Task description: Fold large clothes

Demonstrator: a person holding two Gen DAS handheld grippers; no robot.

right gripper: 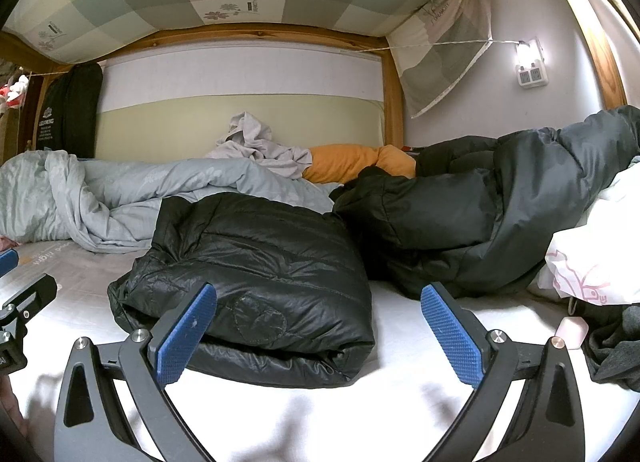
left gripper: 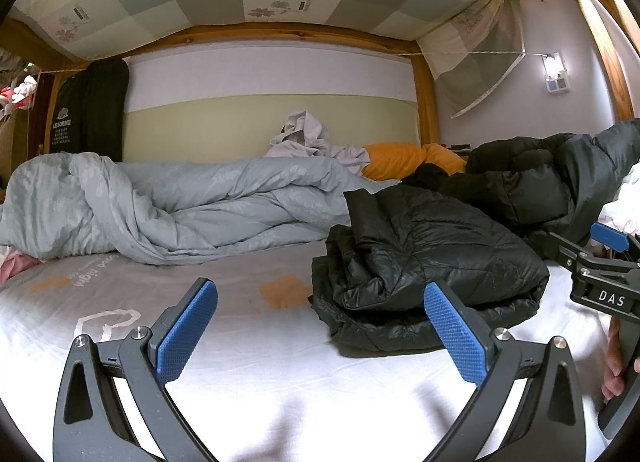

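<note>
A folded black quilted puffer jacket (left gripper: pixel 432 270) lies on the bed sheet (left gripper: pixel 280 362); in the right wrist view it (right gripper: pixel 256 282) fills the centre. My left gripper (left gripper: pixel 320 330) is open and empty, low over the sheet, just left of the jacket's near edge. My right gripper (right gripper: pixel 318 332) is open and empty, right in front of the jacket's near edge; its body also shows in the left wrist view (left gripper: pixel 600 282). A second dark grey and black coat (right gripper: pixel 500 197) lies unfolded behind and right of the folded jacket.
A crumpled grey duvet (left gripper: pixel 160 205) lies along the back left. Light grey clothing (left gripper: pixel 308 141) and an orange pillow (left gripper: pixel 396 159) sit by the back wall. White printed fabric (right gripper: pixel 596 262) and dark clothes (right gripper: pixel 616 342) lie at the right. A wooden bunk frame (left gripper: pixel 280 35) runs overhead.
</note>
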